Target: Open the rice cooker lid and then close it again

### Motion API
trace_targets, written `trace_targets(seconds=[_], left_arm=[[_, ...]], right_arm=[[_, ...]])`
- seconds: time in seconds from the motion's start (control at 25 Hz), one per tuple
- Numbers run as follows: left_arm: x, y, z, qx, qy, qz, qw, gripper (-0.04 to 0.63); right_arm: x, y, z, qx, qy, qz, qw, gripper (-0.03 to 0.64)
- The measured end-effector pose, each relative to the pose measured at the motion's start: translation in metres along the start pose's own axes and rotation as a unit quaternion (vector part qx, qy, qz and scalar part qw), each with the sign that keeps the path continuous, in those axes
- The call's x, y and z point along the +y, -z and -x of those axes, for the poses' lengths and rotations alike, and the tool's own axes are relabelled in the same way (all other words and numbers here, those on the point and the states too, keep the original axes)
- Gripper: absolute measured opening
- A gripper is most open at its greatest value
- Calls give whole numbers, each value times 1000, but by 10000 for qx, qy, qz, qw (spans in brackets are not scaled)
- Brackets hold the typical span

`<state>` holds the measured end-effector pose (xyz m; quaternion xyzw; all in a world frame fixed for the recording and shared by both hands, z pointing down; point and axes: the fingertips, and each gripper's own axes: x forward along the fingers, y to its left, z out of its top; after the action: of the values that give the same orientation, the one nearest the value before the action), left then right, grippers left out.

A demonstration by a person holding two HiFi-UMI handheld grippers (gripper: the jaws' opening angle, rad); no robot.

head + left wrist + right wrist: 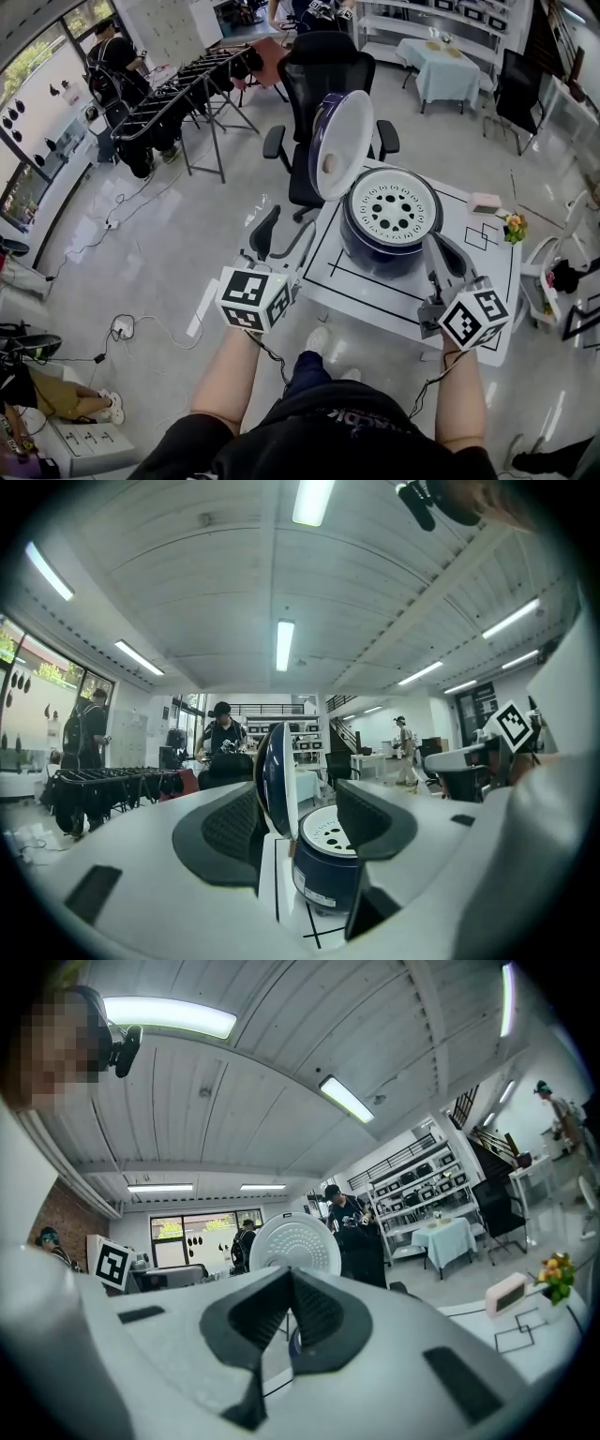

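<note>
Only a white sticker [307,885] low on the dark-blue rice cooker [389,234] bears print, too small to read. The cooker stands on the white table [497,319], its lid [339,145] upright. Both forearms reach forward, level: the left gripper [284,234] gapes empty off the table's edge, and the right gripper [439,246] is closed on nothing beside the cooker.

**Gloss on the cooker, matt on the jaws**

The rice cooker body [380,251] is finished in glossy dark blue, plastic by its look. The lid [339,141] is lined in smooth white, and the perforated inner plate [394,206] is seen as matt white. The table [361,286] is topped in smooth white, marked with black lines. The left gripper [300,808] and right gripper [289,1279] are moulded in matt grey plastic, and their pads [230,827] are faced with finely ribbed black material. The floor [187,216] is given a dull sheen.
</note>
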<state>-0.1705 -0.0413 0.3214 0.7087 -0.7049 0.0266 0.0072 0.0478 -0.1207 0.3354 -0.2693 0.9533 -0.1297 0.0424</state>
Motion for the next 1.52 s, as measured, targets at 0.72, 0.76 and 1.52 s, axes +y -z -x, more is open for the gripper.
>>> trace_targets(seconds=[0.72, 0.76, 1.52], left_arm=[[68, 4, -70, 93, 158, 169, 9997, 259], [71, 3, -75, 97, 196, 166, 9996, 259], [105, 14, -192, 242, 1202, 168, 9923, 259]], right_arm=[[-22, -1, -60, -60, 431, -83, 9990, 2], [-23, -2, -65, -71, 457, -81, 9989, 2], [-54, -13, -124, -287, 1334, -5, 9906, 2]])
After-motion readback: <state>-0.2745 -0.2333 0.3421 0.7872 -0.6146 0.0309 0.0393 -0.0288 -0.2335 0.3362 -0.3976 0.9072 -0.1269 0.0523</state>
